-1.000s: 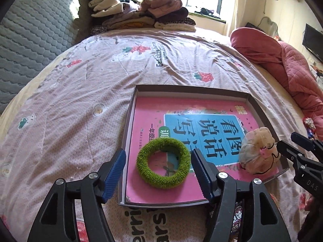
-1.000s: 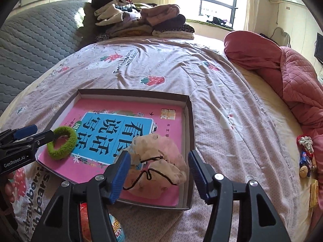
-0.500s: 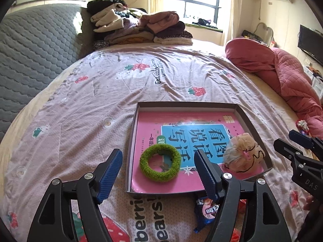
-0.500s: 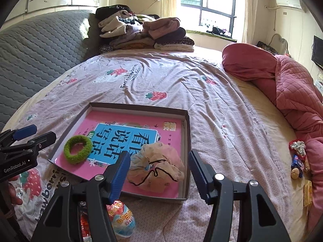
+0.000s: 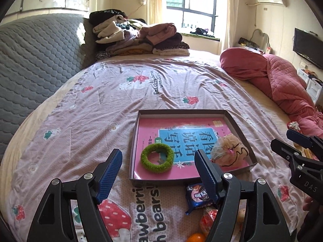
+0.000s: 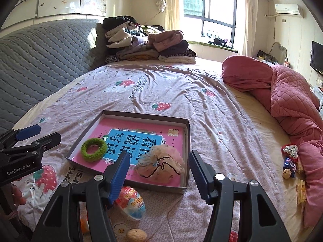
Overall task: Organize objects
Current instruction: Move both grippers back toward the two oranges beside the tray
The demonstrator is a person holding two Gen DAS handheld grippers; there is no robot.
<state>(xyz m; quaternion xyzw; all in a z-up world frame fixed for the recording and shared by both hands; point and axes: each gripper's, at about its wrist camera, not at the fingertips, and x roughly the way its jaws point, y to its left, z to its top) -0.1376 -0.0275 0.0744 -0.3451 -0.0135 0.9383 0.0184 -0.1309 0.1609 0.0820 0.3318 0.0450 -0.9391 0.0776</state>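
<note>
The green hair ring and the beige scrunchie already lie in the shallow box on the bed, while both tongs, left and right, hang open and empty, and snack packets near the box apparently await sorting.

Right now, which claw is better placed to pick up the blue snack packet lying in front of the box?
Left, probably. The blue snack packet lies just beside the open left claw, near its right finger; the right wrist view does not show it.
</note>
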